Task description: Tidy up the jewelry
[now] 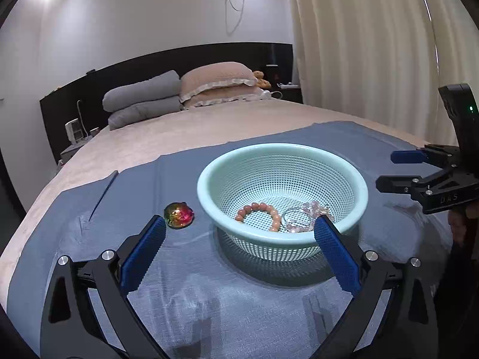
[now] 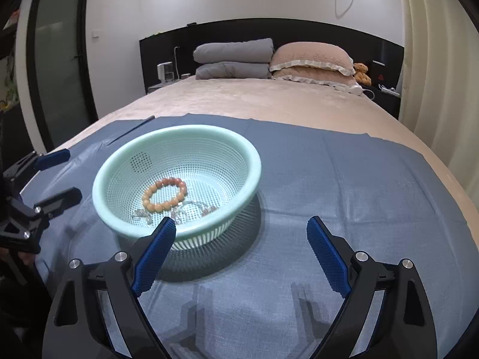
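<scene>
On the bed's blue cloth [image 1: 269, 314], left of the mint basket [image 1: 363, 193], lies one iridescent gem ornament [image 1: 179, 214], a rounded lump with no clear long axis or heading. In the basket lie an orange bead bracelet [image 2: 164, 194] and a pale crystal strand [image 1: 308, 214]. The left hand-held gripper [image 1: 239, 233] and right hand-held gripper [image 2: 241, 234] both stand released and empty. Sorting looks nearly finished; next, I'd judge, the left one must swing leftward from the basket and close on the ornament.

The only lettering I can read is "DAS", pale capitals on the black body of the right gripper [image 1: 386, 170] as the left wrist view shows it; nothing else carries legible writing.
</scene>
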`<state>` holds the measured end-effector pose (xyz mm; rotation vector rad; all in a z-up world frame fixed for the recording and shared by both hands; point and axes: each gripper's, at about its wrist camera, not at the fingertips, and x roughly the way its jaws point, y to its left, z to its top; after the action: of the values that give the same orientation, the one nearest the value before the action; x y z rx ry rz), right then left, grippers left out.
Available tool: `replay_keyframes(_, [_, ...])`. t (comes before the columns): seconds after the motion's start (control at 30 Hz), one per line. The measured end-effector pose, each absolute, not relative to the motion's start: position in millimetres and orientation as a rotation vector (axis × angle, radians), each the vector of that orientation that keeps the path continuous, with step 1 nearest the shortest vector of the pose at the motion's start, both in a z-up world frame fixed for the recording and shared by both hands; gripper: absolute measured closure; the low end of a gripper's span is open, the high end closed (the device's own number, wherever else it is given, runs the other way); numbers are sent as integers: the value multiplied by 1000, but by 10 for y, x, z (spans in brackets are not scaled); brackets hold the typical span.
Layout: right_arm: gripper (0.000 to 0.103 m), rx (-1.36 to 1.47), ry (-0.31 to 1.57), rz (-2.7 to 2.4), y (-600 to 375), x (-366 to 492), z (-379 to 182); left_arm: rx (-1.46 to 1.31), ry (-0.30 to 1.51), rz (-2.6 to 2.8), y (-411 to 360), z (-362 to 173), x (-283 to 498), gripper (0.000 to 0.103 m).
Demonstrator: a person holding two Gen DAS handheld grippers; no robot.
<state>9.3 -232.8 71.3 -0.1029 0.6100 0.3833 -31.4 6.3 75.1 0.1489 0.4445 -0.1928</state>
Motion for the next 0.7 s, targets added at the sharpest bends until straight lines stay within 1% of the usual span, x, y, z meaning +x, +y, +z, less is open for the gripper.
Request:
replay_keyframes(0.23, [18, -108, 564, 318, -2519, 53, 550, 51, 499, -125, 290, 549, -207, 6])
replay_keyframes(0.57, [17, -19, 681, 306, -2600, 306, 263, -26, 515, -177, 423, 364, -74, 5])
replay_keyframes(0.7, [17, -8, 692, 303, -2565, 373, 184, -2, 504, -171, 423, 308, -68, 6])
